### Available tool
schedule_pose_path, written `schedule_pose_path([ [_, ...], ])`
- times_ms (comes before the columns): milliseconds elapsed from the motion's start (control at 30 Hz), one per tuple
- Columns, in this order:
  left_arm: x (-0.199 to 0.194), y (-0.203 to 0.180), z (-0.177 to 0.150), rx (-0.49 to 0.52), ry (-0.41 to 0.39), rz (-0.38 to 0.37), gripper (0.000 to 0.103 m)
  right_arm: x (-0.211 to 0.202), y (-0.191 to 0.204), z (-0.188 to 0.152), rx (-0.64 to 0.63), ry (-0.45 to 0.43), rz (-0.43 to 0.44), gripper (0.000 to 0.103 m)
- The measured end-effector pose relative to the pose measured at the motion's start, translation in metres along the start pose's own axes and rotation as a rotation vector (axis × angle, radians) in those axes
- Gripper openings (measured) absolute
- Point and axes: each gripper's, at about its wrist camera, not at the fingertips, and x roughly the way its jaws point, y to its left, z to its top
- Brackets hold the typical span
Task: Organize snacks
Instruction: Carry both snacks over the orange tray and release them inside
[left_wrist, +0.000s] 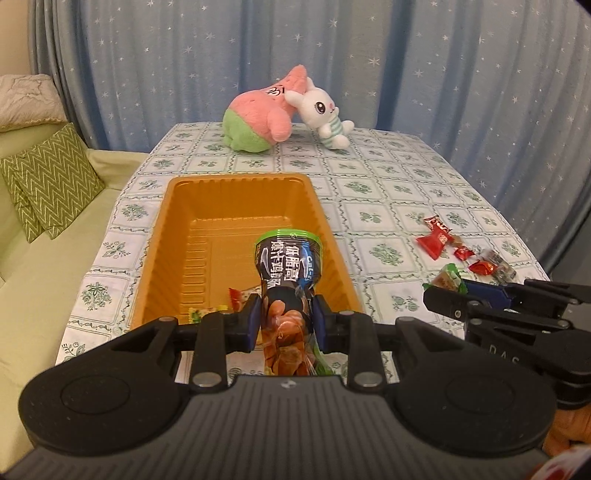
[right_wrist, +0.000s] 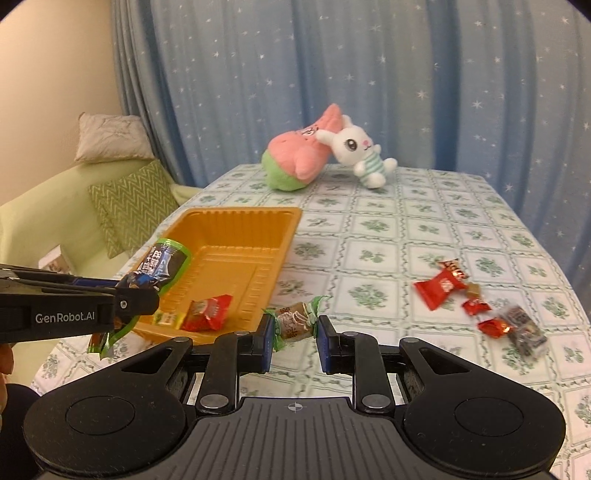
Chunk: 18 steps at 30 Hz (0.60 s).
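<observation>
Starry curtain (left_wrist: 406, 55), plush toys (left_wrist: 280, 110), loose sweets (right_wrist: 480, 310) beside tray (right_wrist: 236, 221)

Dim warm indoor light, soft focus, fisheye-bent edges, dark corners.

Both cameras sit close behind their own fingers, angled down across the table (left_wrist: 388, 192) toward the curtain (right_wrist: 332, 74). The left view faces the orange tray (left_wrist: 177, 236); the right view shares it from the side.
</observation>
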Motion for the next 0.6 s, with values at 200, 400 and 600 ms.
schedule_pose_path([
  [200, 0.012, 0.028, 0.009, -0.023, 0.011, 0.014, 0.026, 0.019, 0.012, 0.011, -0.02, 0.012, 0.026, 0.024],
  [400, 0.031, 0.051, 0.024, -0.012, 0.035, 0.02, 0.026, 0.046, 0.025, 0.024, -0.037, 0.025, 0.055, 0.024],
  [600, 0.056, 0.069, 0.032, -0.017, 0.06, 0.021, 0.026, 0.07, 0.03, 0.031, -0.037, 0.046, 0.063, 0.024],
])
